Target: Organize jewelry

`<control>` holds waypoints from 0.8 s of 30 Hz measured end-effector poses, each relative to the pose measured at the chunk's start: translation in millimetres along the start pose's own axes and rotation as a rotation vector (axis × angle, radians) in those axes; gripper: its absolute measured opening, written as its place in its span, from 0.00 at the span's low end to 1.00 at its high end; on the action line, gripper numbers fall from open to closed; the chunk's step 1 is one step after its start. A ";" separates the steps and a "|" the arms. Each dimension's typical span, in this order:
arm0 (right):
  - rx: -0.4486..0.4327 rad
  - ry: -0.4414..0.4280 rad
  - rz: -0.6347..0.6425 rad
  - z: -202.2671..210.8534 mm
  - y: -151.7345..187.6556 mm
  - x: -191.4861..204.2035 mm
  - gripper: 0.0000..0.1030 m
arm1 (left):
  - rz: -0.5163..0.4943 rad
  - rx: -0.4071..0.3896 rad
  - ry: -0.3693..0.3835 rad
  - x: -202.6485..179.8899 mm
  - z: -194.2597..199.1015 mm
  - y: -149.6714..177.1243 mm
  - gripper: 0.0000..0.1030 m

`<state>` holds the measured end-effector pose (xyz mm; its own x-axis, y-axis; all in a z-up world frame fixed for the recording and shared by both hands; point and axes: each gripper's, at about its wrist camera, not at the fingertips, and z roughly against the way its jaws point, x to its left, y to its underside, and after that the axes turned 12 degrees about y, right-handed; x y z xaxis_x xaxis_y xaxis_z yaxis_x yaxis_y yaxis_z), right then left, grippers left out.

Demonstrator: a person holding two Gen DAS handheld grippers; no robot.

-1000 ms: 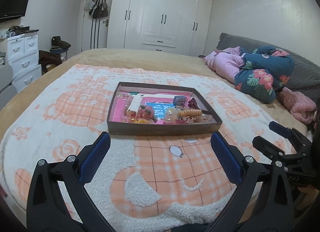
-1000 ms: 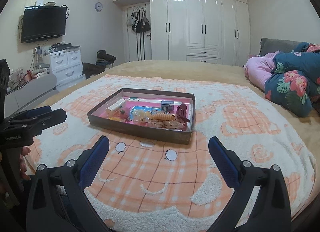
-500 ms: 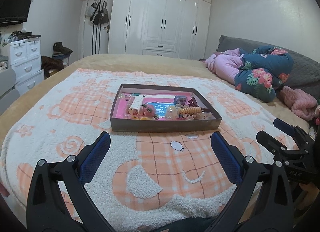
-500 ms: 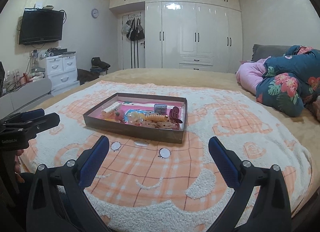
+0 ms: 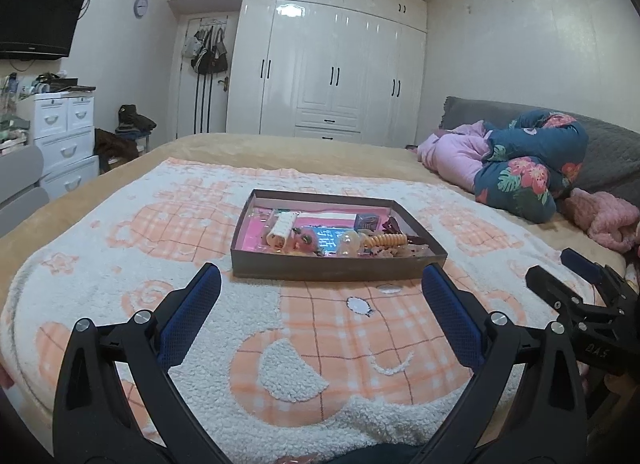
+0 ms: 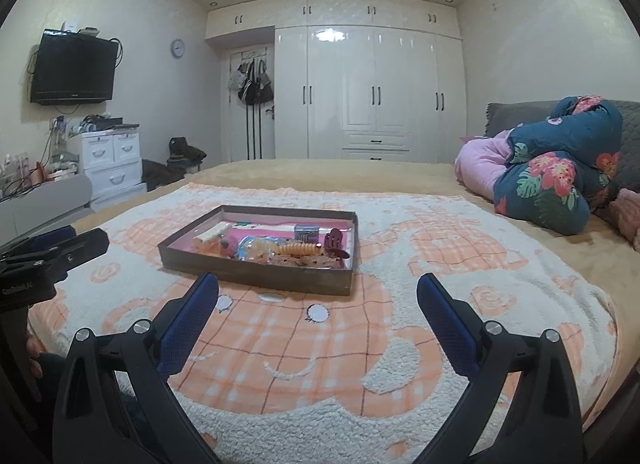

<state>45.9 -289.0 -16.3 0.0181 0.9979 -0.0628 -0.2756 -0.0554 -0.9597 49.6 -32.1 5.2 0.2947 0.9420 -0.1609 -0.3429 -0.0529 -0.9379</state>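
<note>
On the blanket (image 5: pixel 120 264), far from both grippers, the tray (image 5: pixel 336 270) holds heaped jewelry (image 5: pixel 344 238); left gripper (image 5: pixel 320 288) and right gripper (image 6: pixel 318 294), jaws apart and empty, have levelled off, so sorting stage stays unclear.

tray (image 5: pixel 336 272) near wall hides items, television (image 5: pixel 36 16) cropped

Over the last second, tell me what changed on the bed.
Both cameras tilted upward, showing more ceiling. The left gripper and right gripper stayed open and empty. The shallow brown cardboard tray of jewelry has not moved on the peach-and-white fleece blanket.
</note>
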 end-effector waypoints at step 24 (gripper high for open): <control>0.010 0.005 0.001 -2.5 5.0 -1.2 0.94 | -0.006 0.015 -0.011 -2.6 -1.9 1.3 0.89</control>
<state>46.9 -290.6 -21.7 0.0227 0.9976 -0.0652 -0.2856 -0.0561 -0.9567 50.1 -35.2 3.8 0.2866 0.9460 -0.1518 -0.3546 -0.0424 -0.9341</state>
